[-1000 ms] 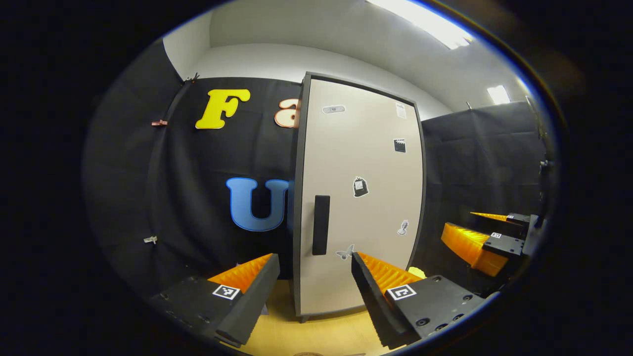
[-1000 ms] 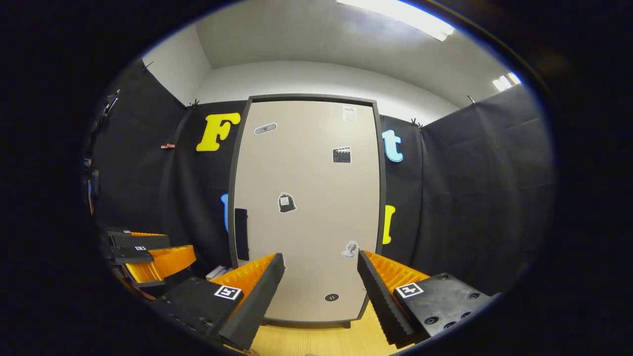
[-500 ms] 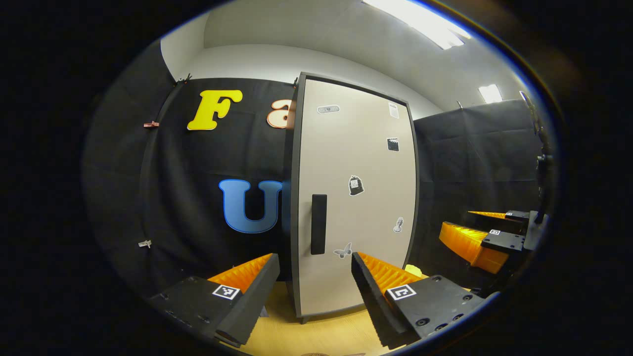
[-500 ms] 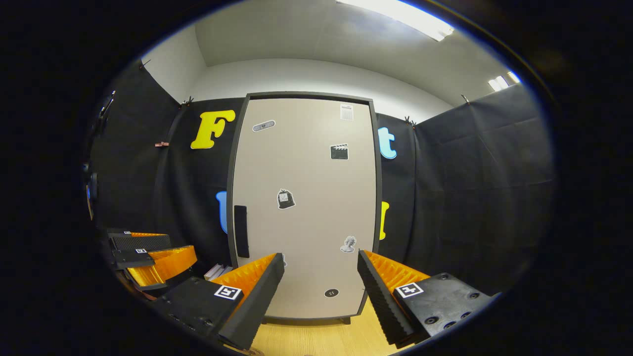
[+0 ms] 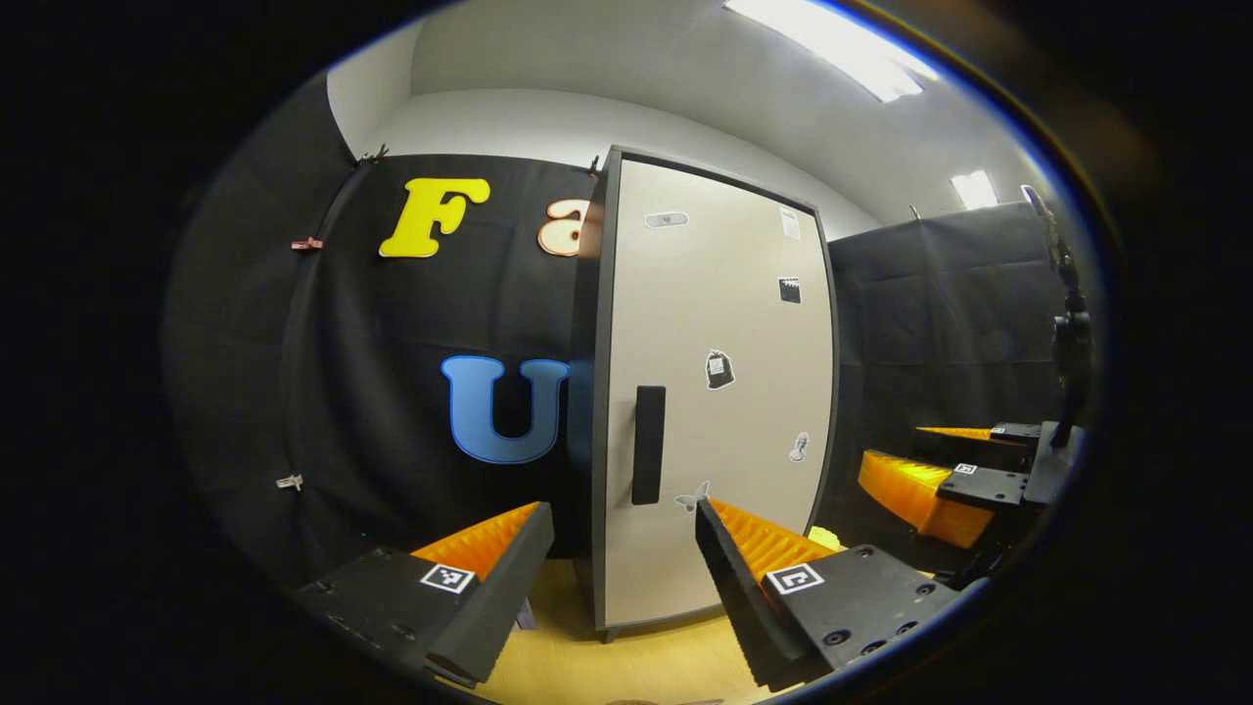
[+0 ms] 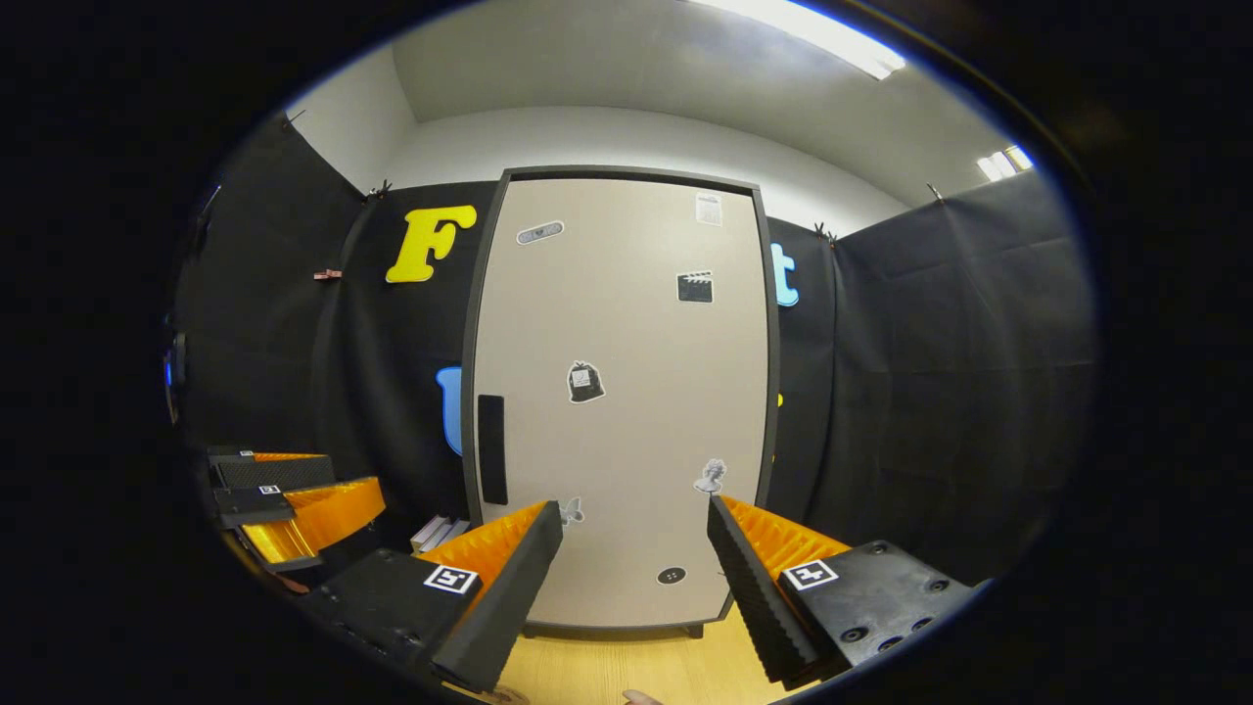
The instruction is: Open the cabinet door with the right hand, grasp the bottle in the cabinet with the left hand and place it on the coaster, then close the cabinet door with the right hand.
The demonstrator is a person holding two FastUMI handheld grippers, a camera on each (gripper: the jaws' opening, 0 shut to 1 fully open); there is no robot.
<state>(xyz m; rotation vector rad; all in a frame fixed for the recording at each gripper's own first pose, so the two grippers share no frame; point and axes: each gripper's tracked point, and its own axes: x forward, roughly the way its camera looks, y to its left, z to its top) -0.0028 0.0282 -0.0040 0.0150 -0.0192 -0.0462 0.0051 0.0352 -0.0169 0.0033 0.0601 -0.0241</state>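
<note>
Ahead of the right gripper (image 6: 634, 587), the cabinet door (image 6: 626, 392) is beige with a dark grey frame, a black handle (image 6: 490, 448) and small black-and-white stickers (image 6: 584, 382). Below the fingers, the table (image 6: 626, 671) is light wood-grain. The wall (image 6: 636, 137) above is white.

- the cabinet (image 6: 622, 401) stands on the table (image 6: 626, 671), its back to the booth wall.
- its door (image 5: 719, 392) is closed, with the handle (image 6: 490, 448) low at the door's left edge.
- the left gripper (image 5: 624, 578) and right gripper (image 6: 634, 578) are before the cabinet, apart from it.
- in the right gripper view, the left gripper lies to the left.
</note>
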